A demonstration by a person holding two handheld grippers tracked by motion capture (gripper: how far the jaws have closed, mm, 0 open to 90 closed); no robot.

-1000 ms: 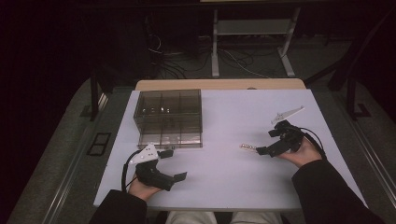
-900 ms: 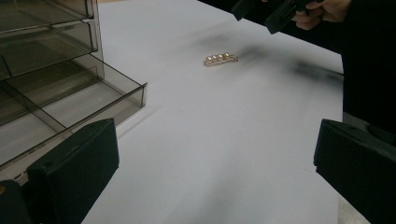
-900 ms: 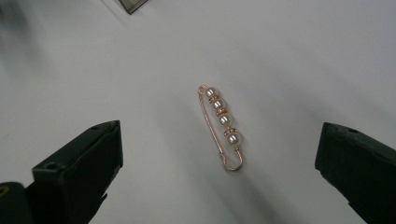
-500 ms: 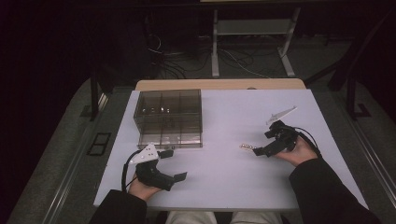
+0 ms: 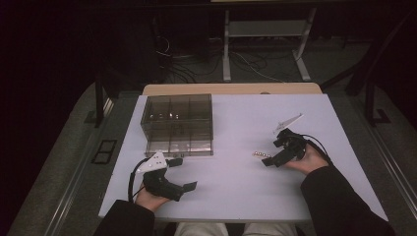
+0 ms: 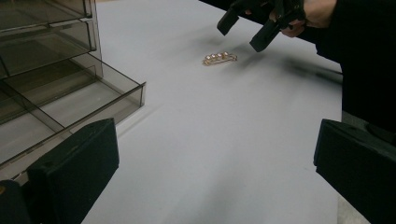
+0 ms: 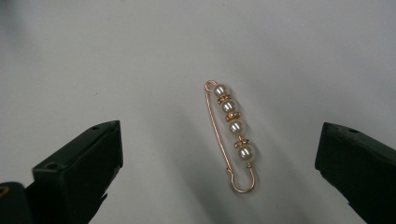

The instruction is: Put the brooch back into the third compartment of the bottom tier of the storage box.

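Observation:
A gold pin with several pearls [image 7: 232, 126] lies flat on the white table [image 5: 236, 187]. In the right gripper view it sits between my right gripper's [image 7: 219, 161] wide-apart jaws, untouched. From above, the pin [image 5: 261, 155] rests just left of the right gripper [image 5: 272, 152], which is open and tilted down toward it. My left gripper [image 5: 183, 173] rests open near the table's front left, holding nothing. Its own view shows the pin [image 6: 219, 58] far ahead with the right gripper [image 6: 245, 30] hovering behind it.
A smoky clear compartment box [image 5: 177, 125] stands at the back left of the table, with a drawer pulled out toward the left gripper [image 6: 70, 102]. The table's wooden back edge [image 5: 231, 88] and a metal stand lie beyond.
My right gripper has moved left and toward the front, closing in on the pin until its jaws flank it. The left gripper has stayed put.

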